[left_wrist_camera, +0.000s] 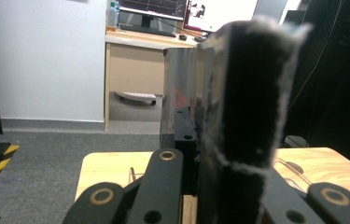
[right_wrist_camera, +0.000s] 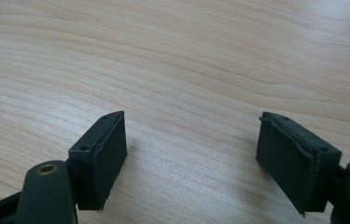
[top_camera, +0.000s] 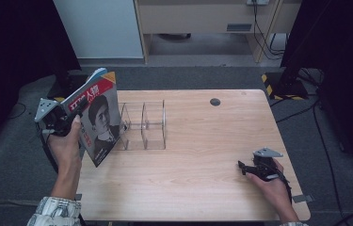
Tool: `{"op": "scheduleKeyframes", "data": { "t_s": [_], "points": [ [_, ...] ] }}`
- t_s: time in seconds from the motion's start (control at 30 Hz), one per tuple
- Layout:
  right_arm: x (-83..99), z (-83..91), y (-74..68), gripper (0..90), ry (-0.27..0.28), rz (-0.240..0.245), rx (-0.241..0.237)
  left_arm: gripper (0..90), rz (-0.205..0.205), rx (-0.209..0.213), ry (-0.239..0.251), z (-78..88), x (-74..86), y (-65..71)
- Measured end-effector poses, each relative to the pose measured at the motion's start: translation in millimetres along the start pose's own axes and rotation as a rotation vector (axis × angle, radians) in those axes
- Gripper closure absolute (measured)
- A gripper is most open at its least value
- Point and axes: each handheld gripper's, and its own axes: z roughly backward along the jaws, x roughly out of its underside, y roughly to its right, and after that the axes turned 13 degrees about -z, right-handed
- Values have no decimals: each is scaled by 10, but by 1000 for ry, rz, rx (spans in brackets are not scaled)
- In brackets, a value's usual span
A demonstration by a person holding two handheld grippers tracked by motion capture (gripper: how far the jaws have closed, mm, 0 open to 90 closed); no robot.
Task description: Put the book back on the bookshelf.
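Note:
A magazine (top_camera: 97, 117) with a portrait on its cover is held upright above the table's left edge, its cover facing the table. My left gripper (top_camera: 73, 115) is shut on its near edge. In the left gripper view the magazine (left_wrist_camera: 247, 93) stands edge-on, pinched between the black jaws of the left gripper (left_wrist_camera: 200, 154). A clear acrylic rack (top_camera: 143, 125) with upright dividers stands on the table just right of the magazine. My right gripper (top_camera: 245, 167) rests low on the table at the front right. In its own view the right gripper (right_wrist_camera: 191, 158) is open with bare wood between the fingers.
The wooden table (top_camera: 202, 141) has a round cable hole (top_camera: 215, 101) at the back right. Beyond it are grey carpet, a white panel (top_camera: 101, 28) and a desk with cables. Black stands flank both sides.

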Motion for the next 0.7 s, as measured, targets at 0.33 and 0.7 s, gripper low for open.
{"op": "scheduleKeyframes", "data": {
  "t_s": [0.33, 0.7],
  "points": [
    [0, 0, -1, 246, 0, 1, -1, 859, -4, -23, -1, -21, 3, 34],
    [0, -1, -2, 246, 0, 1, -1, 859, -14, -44, 15, -10, 29, 40]
  ]
}}
